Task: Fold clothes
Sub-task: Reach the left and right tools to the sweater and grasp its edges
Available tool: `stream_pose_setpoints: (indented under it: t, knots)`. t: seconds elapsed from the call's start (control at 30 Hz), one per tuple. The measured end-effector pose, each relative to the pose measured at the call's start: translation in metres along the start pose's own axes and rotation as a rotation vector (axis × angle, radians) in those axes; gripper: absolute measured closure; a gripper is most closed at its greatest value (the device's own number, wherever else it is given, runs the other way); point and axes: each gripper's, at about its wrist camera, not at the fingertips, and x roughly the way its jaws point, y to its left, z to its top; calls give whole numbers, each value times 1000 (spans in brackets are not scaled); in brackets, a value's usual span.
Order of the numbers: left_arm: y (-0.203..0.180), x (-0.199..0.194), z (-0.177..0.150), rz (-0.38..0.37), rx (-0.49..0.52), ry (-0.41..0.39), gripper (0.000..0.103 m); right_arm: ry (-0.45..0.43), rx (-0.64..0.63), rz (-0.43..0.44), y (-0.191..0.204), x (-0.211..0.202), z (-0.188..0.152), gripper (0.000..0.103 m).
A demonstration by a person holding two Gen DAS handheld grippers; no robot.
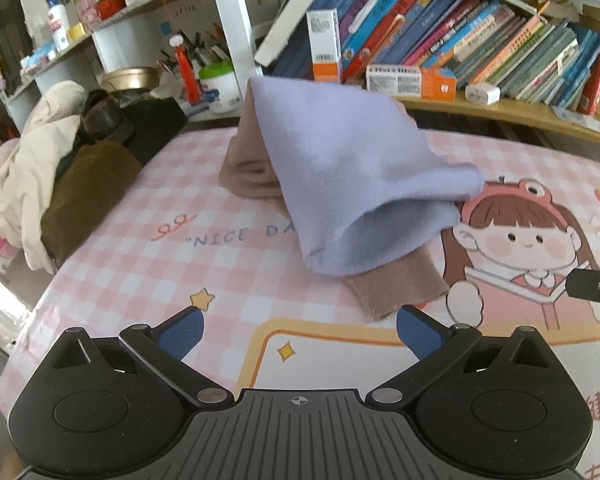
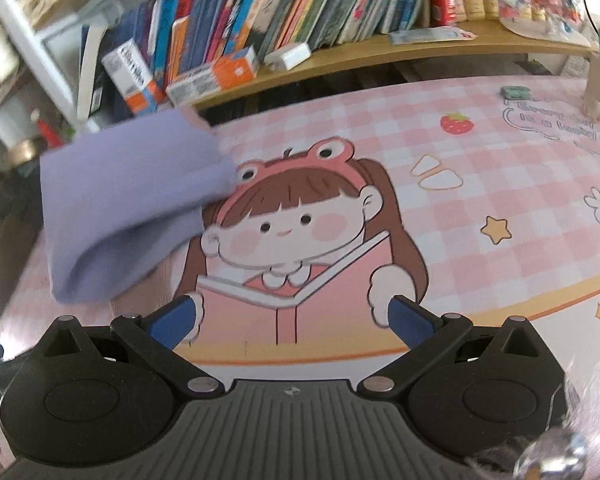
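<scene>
lavender cloth (image 1: pixel 352 168) seen doubled over brown garment (image 1: pixel 396 292), toward mat's (image 1: pixel 140 248) far edge | long axis run far-left to near-right | left gripper (image 1: pixel 300 330) nearer, spread wide, nothing held | right gripper (image 2: pixel 292 320) likewise spread, cloth to its left

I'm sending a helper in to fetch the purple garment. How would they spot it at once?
Start at the pink checked table mat in front of the bookshelf. Left of its printed cartoon girl lies a lavender garment, draped over a brown garment. It is the only purple cloth, soft and fleecy; neither claw holds it.
</scene>
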Motion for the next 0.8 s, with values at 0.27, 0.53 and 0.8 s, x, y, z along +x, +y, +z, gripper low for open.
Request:
stream_pose_setpoints:
  t: [0.27, 0.53, 0.8]
  knots:
    - [-18, 1, 11, 30, 56, -41, 0, 23, 100, 125, -14, 9, 22, 0]
    - [-35, 6, 17, 52, 131, -75, 0, 58, 207, 268, -25, 17, 40, 0]
    - [-45, 30, 26, 101, 166, -80, 0, 127, 302, 384, -32, 25, 44, 2]
